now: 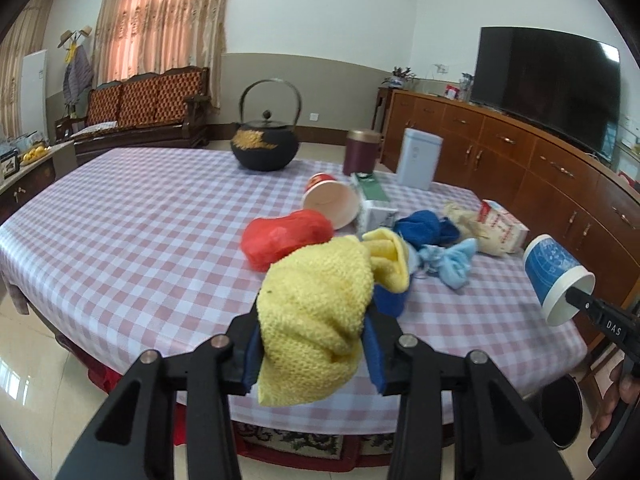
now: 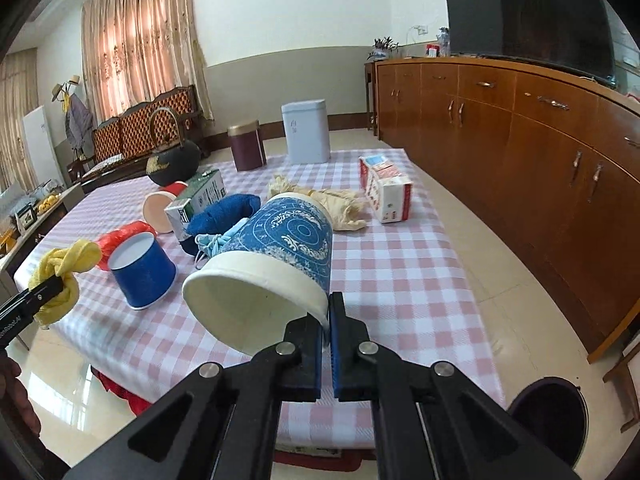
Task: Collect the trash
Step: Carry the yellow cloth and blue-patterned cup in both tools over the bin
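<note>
Living room (sofa (image 1: 148, 100), probably television (image 1: 548, 80))

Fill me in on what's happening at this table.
A person is clearing trash with handheld tongs. The left tongs grip a yellow knitted cloth; the right tongs pinch the rim of a blue patterned paper cup. More litter remains on the checked tablecloth, and a dark bin stands on the floor beside it.
</note>
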{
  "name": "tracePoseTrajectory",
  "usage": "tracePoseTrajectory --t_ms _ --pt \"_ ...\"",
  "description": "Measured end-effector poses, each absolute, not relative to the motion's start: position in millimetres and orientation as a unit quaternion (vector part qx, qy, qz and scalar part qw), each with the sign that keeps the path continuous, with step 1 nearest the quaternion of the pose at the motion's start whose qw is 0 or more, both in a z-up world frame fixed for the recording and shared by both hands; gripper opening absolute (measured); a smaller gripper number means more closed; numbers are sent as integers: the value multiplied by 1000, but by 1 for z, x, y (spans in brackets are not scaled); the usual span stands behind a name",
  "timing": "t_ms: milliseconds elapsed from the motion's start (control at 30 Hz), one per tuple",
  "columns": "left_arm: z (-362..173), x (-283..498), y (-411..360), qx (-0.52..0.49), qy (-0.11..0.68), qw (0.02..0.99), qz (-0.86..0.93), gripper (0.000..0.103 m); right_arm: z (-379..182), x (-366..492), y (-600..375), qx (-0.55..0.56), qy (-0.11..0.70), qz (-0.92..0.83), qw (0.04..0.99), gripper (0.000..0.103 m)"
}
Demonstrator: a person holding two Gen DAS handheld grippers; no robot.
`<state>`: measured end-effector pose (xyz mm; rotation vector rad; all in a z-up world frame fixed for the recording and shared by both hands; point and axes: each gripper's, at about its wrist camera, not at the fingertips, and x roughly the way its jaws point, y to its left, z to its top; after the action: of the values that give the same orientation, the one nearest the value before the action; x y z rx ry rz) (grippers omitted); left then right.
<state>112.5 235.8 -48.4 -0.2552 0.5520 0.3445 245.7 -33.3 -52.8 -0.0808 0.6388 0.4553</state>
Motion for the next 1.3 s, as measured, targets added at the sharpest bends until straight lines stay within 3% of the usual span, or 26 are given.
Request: tracePoseTrajectory --t_ms 667,1300 --pt "-17 125 122 -80 262 960 62 43 -24 191 -147 1 290 147 945 3" --pt "-19 157 4 -37 280 958 -53 43 -32 172 -262 36 299 51 952 3"
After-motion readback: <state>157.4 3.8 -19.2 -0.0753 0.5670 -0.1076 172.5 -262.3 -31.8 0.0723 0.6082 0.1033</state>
